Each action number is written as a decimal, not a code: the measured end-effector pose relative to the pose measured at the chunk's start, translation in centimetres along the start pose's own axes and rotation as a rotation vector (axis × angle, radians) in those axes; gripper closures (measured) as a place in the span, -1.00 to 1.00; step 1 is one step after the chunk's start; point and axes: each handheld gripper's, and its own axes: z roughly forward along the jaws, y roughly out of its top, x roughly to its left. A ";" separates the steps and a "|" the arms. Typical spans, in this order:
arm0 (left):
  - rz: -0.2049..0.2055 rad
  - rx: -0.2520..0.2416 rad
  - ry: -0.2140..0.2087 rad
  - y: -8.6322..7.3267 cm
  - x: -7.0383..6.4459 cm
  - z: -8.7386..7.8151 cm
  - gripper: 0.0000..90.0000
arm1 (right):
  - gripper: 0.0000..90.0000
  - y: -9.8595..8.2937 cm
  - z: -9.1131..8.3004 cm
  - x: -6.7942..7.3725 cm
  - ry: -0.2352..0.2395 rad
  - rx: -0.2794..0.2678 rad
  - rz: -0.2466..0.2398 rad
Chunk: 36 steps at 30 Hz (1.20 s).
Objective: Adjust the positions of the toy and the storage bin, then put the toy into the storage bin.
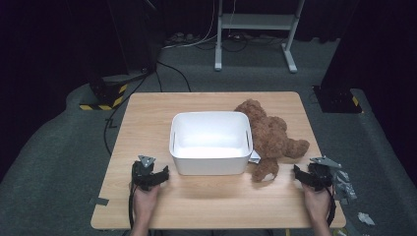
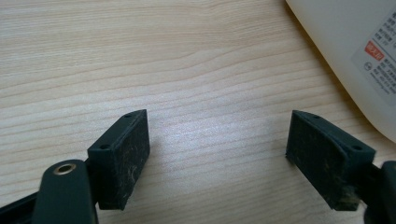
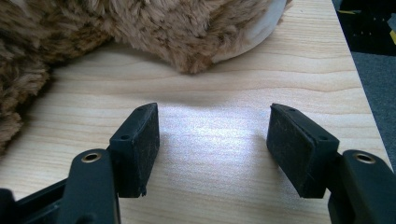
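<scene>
A white plastic bin [image 1: 210, 142] stands empty in the middle of the wooden table [image 1: 147, 118]. A brown teddy bear [image 1: 269, 136] lies on its back just right of the bin, touching its wall. My left gripper [image 1: 151, 177] rests near the bin's front left corner, open with bare wood between its jaws [image 2: 217, 149]; the bin's wall [image 2: 345, 51] shows at that view's upper right. My right gripper [image 1: 309, 176] sits near the table's right front, open and empty [image 3: 212, 144], with the bear's fur [image 3: 154, 28] just ahead of its jaws.
Off the table's right front edge lie grey crumpled bits [image 1: 346, 189] on the carpet. A white metal stand [image 1: 255, 29] is behind the table, with cables [image 1: 147, 78] on the floor at the back left. Bare wood lies in front of the bin.
</scene>
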 end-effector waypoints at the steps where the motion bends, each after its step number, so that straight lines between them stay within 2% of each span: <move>1: 0.000 0.000 0.000 0.0 0.0 0.0 -0.52 | -0.23 0.0 0.0 0.0 0.000 0.000 0.000; 5: -0.008 -0.003 0.006 -0.1 -0.1 -0.1 -0.52 | -0.25 0.0 0.0 -0.1 0.006 -0.004 0.004; 7: 0.002 0.004 0.007 -0.1 -0.1 -0.1 -0.52 | -0.25 0.0 0.0 -0.2 0.010 -0.005 -0.004; 9: 0.002 0.004 0.007 -0.1 -0.1 -0.1 -0.52 | -0.25 0.0 0.0 -0.1 0.014 -0.004 0.022; 12: -0.002 0.001 0.007 -0.1 -0.1 -0.1 -0.52 | -0.26 0.0 0.0 -0.2 0.014 -0.013 0.034; 17: 0.001 0.003 0.007 -0.1 -0.1 -0.1 -0.52 | -0.30 0.0 0.1 -0.4 0.019 -0.014 0.019; 19: -0.006 -0.002 0.006 -0.1 -0.1 -0.1 -0.52 | -0.44 0.2 0.3 -0.2 0.002 0.006 -0.008; 23: 0.003 0.004 0.007 -0.1 -0.1 -0.1 -0.52 | -0.51 0.3 0.5 -0.4 0.000 0.008 -0.002; 25: 0.003 0.005 0.007 -0.1 -0.1 -0.1 -0.52 | -0.46 0.3 0.4 -0.5 0.007 0.015 -0.011; 26: 0.003 0.005 0.007 -0.1 -0.1 -0.1 -0.52 | -0.33 0.3 0.3 -0.5 0.010 0.019 -0.004; 27: 0.003 0.005 0.007 -0.1 -0.1 -0.1 -0.52 | -0.33 0.3 0.3 -0.5 0.010 0.019 -0.004; 28: 0.002 0.005 0.008 -0.1 -0.1 -0.1 -0.52 | -0.10 0.2 -0.2 -0.9 0.026 0.012 0.016; 29: 0.003 0.006 0.008 -0.1 -0.1 -0.1 -0.52 | -0.11 0.2 -0.3 -1.2 0.029 0.003 0.014; 30: 0.002 0.005 0.008 -0.1 -0.1 -0.1 -0.52 | -0.12 0.1 -0.5 -1.4 0.033 0.001 0.034; 31: 0.002 0.005 0.008 -0.1 -0.1 -0.1 -0.52 | -0.12 0.1 -0.5 -1.4 0.033 0.001 0.034; 32: 0.003 0.006 0.008 -0.1 -0.1 -0.1 -0.52 | -0.16 -0.2 -1.0 -1.8 0.050 -0.017 0.055; 36: 0.002 0.005 0.008 -0.1 -0.1 -0.1 -0.52 | -0.15 -0.4 -1.5 -2.0 0.070 -0.045 0.056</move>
